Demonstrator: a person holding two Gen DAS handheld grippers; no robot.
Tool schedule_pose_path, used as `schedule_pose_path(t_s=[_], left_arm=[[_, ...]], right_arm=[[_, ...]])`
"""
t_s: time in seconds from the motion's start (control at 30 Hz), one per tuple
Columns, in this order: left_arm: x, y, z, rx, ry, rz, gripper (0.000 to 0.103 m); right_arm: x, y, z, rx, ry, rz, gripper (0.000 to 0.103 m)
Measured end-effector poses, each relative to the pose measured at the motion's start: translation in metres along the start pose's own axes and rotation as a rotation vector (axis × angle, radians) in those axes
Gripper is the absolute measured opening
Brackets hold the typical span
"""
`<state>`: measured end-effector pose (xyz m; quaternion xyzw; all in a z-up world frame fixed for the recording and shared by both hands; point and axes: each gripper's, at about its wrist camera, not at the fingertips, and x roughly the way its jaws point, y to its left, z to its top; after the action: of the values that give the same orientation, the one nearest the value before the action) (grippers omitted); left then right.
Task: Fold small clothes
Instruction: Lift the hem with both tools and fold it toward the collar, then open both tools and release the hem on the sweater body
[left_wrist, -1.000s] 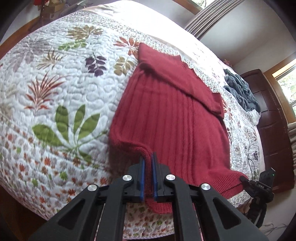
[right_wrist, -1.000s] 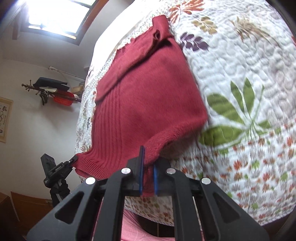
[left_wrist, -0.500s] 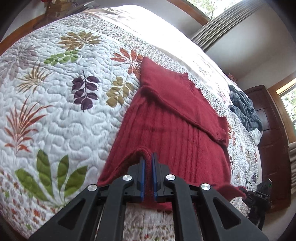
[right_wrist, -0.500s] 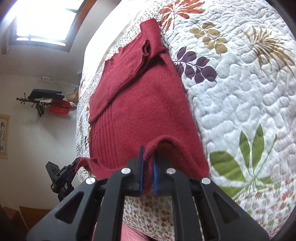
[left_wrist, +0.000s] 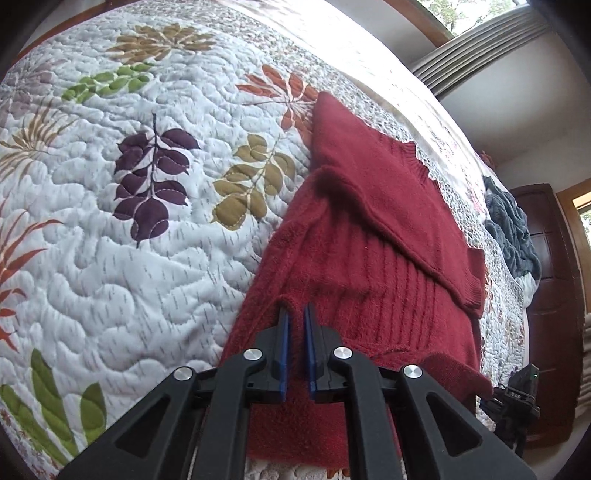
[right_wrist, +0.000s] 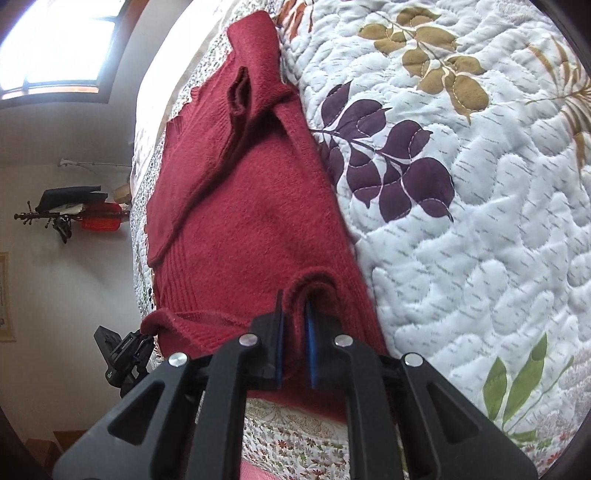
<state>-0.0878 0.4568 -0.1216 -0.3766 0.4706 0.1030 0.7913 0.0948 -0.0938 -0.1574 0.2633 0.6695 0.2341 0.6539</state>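
Both claws, left claw and right claw, clamped on red sweater hem, had carried it forward over body since a second earlier (bottom fold probably halfway) on quilted bed.

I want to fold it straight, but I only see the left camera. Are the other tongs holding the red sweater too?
Observer: Yes, the right tongs are shut on a raised fold of the dark red knitted sweater, near its hem.
Child: What's on the wall over there?
Observer: A wall rack with a dark hat on it, left of the bed.
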Motion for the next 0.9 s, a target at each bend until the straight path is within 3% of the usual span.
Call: schedule_pose_path(t_s=[0.2, 0.27, 0.33, 0.43, 0.57, 0.77, 0.9], left_arm=[[-0.004, 0.007, 0.006, -0.045, 0.024, -0.061, 0.013], [-0.011, 0.010, 0.006, -0.053, 0.019, -0.076, 0.023], [-0.023, 0.014, 0.007, -0.045, -0.014, -0.048, 0.033], [-0.037, 0.017, 0.009, -0.018, -0.045, -0.027, 0.033], [-0.047, 0.006, 0.008, 0.092, -0.063, 0.005, 0.041], [-0.027, -0.037, -0.002, 0.351, -0.033, 0.102, 0.048], [-0.005, -0.048, -0.003, 0.416, -0.001, 0.158, 0.049]], right_arm=[[-0.004, -0.006, 0.005, 0.021, 0.017, 0.021, 0.016], [-0.012, -0.007, 0.005, 0.016, -0.006, 0.016, 0.023], [-0.023, -0.007, 0.007, 0.015, -0.034, 0.011, 0.026], [-0.039, -0.005, 0.007, -0.018, -0.073, -0.045, 0.037], [-0.053, 0.005, 0.004, -0.079, -0.110, -0.092, 0.037], [-0.054, 0.033, -0.003, -0.217, -0.138, -0.180, 0.042], [-0.045, 0.051, -0.008, -0.315, -0.139, -0.244, 0.045]])
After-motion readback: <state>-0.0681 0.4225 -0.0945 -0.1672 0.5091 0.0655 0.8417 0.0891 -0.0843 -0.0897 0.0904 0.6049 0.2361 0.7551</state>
